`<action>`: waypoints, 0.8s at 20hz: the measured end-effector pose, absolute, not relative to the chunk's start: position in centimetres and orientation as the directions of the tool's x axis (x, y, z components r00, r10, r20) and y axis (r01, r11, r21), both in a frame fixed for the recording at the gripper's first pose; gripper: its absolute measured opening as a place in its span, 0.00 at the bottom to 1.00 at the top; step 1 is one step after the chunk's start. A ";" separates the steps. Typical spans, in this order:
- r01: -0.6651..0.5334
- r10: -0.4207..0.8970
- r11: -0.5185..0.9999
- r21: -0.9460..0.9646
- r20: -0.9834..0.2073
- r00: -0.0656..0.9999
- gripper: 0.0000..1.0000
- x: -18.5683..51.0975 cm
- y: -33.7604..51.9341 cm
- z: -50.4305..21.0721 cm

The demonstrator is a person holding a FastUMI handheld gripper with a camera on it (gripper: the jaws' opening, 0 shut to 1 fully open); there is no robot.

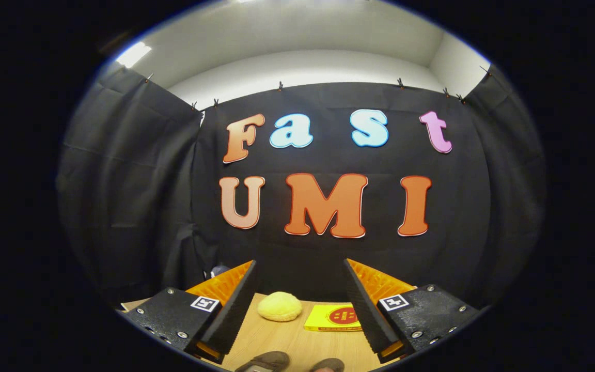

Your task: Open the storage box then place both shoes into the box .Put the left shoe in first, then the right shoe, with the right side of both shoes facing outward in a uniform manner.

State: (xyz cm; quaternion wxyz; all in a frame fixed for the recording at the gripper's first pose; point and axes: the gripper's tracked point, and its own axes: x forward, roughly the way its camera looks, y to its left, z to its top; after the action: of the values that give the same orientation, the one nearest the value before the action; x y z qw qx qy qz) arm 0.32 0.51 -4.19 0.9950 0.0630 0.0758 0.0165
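claw spread and empty, yellow bun beyond, likely shoes below

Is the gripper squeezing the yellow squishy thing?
No, the gripper is open with nothing between its fingers, and the yellow squishy thing sits apart on the wooden table beyond them.

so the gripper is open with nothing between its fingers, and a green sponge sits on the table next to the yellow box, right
Not quite: the sponge is yellow, not green. The gripper view shows it on the wooden table beside the flat yellow box, beyond the fingers. The rest holds: the gripper is open, with nothing between its fingers.
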 end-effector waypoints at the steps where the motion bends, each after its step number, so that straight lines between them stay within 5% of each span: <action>1: -0.039 0.066 0.987 0.157 -0.166 0.984 0.97 0.4 1.2 -4.9; 7: -0.104 0.210 0.947 0.303 -0.343 0.916 0.97 0.5 6.6 -12.5; 16: -0.209 0.476 0.857 0.472 -0.564 0.675 0.98 -2.6 17.9 -22.2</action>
State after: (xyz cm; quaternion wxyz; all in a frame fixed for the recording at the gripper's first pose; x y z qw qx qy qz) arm -2.61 17.88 -22.19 0.8956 0.1875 0.3551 0.1913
